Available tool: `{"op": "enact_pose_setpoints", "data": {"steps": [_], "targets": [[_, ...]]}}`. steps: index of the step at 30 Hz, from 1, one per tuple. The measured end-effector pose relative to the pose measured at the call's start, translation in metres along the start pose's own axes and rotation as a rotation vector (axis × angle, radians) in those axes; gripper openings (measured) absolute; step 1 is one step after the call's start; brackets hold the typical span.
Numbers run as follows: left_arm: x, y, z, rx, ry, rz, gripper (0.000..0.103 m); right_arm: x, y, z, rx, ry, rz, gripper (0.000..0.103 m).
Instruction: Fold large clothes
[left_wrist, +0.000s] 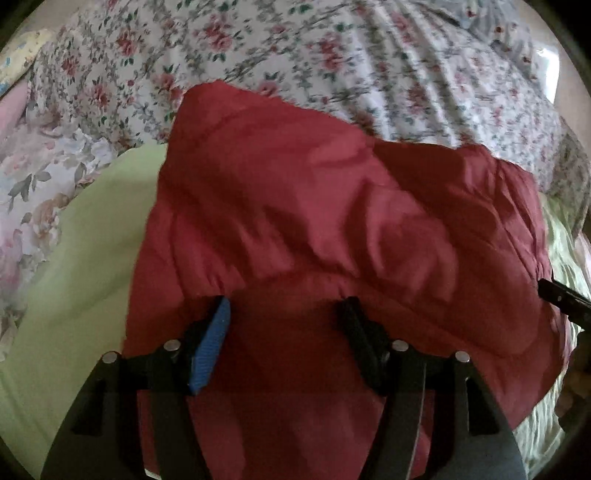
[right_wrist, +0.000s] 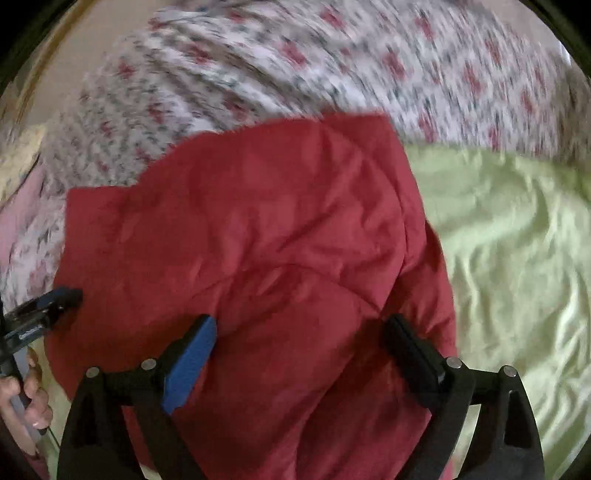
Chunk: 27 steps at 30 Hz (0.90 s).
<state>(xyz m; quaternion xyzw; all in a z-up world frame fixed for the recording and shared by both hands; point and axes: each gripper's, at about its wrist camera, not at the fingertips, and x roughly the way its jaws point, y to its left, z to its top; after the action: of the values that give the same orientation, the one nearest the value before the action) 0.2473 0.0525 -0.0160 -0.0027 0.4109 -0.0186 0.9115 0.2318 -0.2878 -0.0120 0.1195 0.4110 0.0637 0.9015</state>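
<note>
A red padded garment (left_wrist: 332, 229) lies folded on a pale green sheet (left_wrist: 81, 266); it also fills the middle of the right wrist view (right_wrist: 258, 251). My left gripper (left_wrist: 286, 310) is open, its fingers spread wide just over the garment's near part. My right gripper (right_wrist: 301, 332) is open too, fingers spread over the garment's near right side. The right gripper's tip shows at the right edge of the left wrist view (left_wrist: 561, 299). The left gripper shows at the left edge of the right wrist view (right_wrist: 48, 306), held by a hand (right_wrist: 29, 402).
A floral bedspread (left_wrist: 295, 51) lies bunched behind the garment, blurred in the right wrist view (right_wrist: 332, 62). The green sheet (right_wrist: 517, 258) spreads wrinkled to the right. A larger-flowered fabric (left_wrist: 33, 184) lies at the far left.
</note>
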Motion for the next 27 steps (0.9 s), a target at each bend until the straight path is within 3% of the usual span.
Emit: {"op": "enact_pose_setpoints", "data": {"steps": [2, 4, 7, 13, 16, 22, 27], "targets": [[0.011, 0.009, 0.007, -0.015, 0.013, 0.015, 0.064, 0.006, -0.009, 0.005, 0.031, -0.001, -0.029, 0.094], [0.024, 0.015, 0.013, -0.019, 0.025, 0.029, 0.075, 0.015, -0.016, 0.011, 0.068, 0.007, -0.042, 0.095], [0.04, 0.023, 0.019, -0.06, 0.042, 0.026, 0.081, 0.026, -0.021, 0.015, 0.083, 0.023, -0.049, 0.098], [0.043, 0.026, 0.02, -0.088, 0.041, 0.04, 0.084, 0.037, -0.034, 0.012, 0.147, 0.052, -0.008, 0.102], [0.033, 0.031, 0.015, -0.105, 0.027, -0.001, 0.084, 0.032, -0.035, 0.009, 0.139, 0.035, -0.002, 0.102], [-0.008, 0.055, 0.003, -0.203, -0.034, -0.16, 0.085, 0.008, -0.034, 0.007, 0.125, -0.02, -0.011, 0.099], [-0.026, 0.085, -0.009, -0.288, -0.076, -0.225, 0.085, -0.015, -0.045, 0.005, 0.15, -0.054, 0.021, 0.099]]}}
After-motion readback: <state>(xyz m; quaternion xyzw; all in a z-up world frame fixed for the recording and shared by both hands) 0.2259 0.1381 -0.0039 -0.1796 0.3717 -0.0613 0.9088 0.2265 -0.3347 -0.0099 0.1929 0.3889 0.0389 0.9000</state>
